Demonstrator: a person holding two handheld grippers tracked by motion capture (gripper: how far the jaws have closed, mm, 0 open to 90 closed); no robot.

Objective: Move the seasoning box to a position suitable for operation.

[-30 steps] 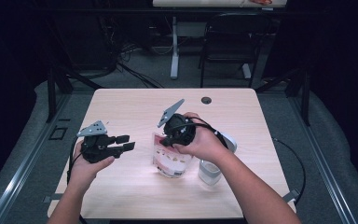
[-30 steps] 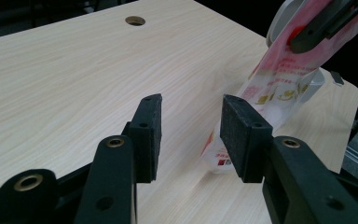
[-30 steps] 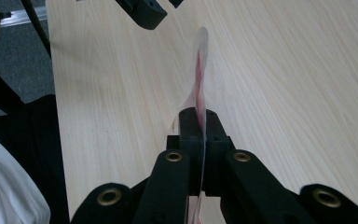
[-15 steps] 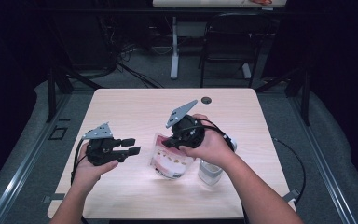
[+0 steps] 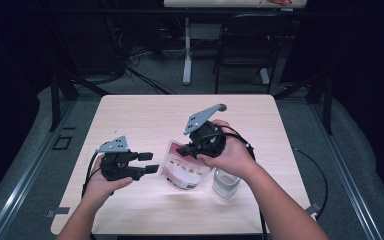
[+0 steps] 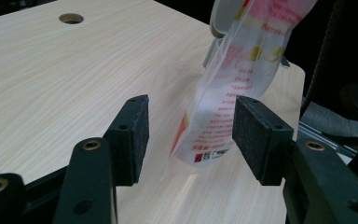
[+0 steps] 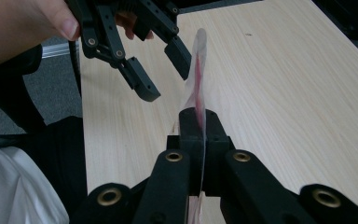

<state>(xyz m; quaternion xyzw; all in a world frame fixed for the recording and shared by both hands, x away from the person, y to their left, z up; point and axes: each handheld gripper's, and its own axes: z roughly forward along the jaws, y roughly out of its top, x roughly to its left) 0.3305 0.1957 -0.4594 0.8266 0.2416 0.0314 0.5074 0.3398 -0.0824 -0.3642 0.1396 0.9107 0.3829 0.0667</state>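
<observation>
A clear plastic pouch (image 5: 186,172) with red and white print hangs tilted over the wooden table (image 5: 130,115). My right gripper (image 5: 189,149) is shut on its top edge; in the right gripper view the jaws (image 7: 198,122) pinch the thin film of the pouch (image 7: 198,60). My left gripper (image 5: 149,163) sits just left of the pouch, and its jaws have just been opening. In the left gripper view the pads (image 6: 133,135) stand wide apart, with the pouch (image 6: 235,79) just ahead of the gap and untouched. The left gripper (image 7: 161,70) also appears beyond the pouch in the right gripper view.
A clear cup (image 5: 226,184) stands on the table right of the pouch, under the right wrist. A round hole (image 6: 71,18) pierces the tabletop near the far edge. A chair (image 5: 242,45) and a table leg (image 5: 187,55) stand on the floor behind.
The right gripper has shifted right and slightly up with the pouch. The left gripper's jaws have spread wider and it now sits closer to the pouch's left edge.
</observation>
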